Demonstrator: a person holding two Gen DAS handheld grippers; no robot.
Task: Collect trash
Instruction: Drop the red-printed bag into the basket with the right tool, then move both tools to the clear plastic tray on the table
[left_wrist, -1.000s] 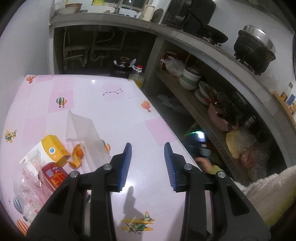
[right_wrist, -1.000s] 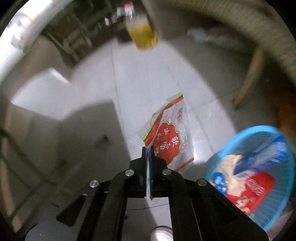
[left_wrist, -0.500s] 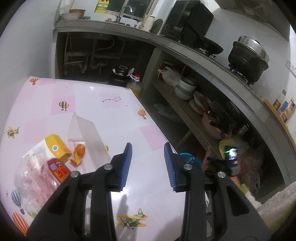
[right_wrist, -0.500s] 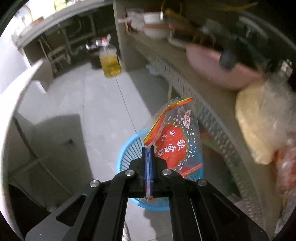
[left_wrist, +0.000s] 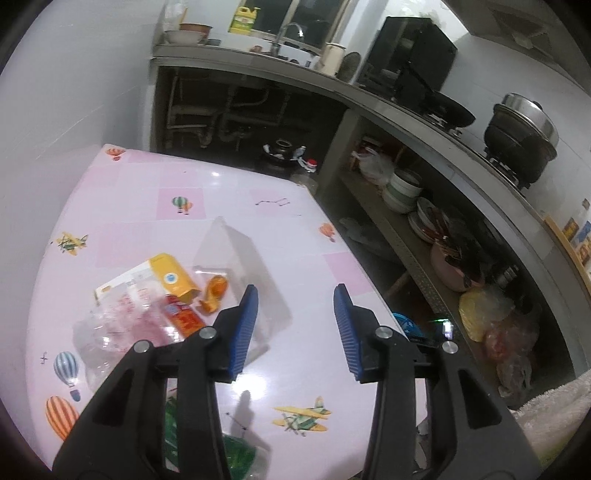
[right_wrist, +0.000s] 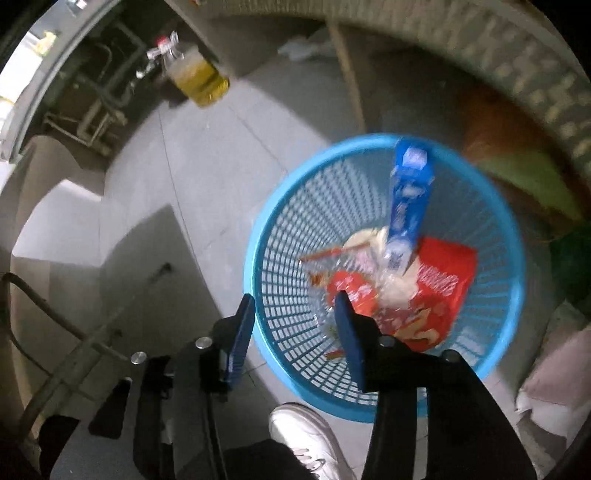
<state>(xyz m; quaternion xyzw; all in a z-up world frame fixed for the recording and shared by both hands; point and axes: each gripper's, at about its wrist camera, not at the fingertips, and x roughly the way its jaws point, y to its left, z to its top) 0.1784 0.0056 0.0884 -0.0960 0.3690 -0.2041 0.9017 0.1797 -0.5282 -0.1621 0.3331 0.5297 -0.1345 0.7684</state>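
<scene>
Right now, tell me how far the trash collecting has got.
Done: wrappers and a blue carton lie in the basket. In hand: nothing; the right gripper has just opened over it, and the left gripper is open too. Left: the yellow box, bags and orange scrap on the table.

The blue basket (right_wrist: 288, 229) ahead of the right jaws is motion-smeared, so the print on the red packet (right_wrist: 439, 288) and the blue carton (right_wrist: 408, 192) inside cannot be read. The right gripper's arms cover the basket's near rim. Below the left jaws, a green wrapper (left_wrist: 236, 454) lies mostly behind the gripper's arm. Left of them, the clear bags (left_wrist: 110, 332) blur together.
</scene>
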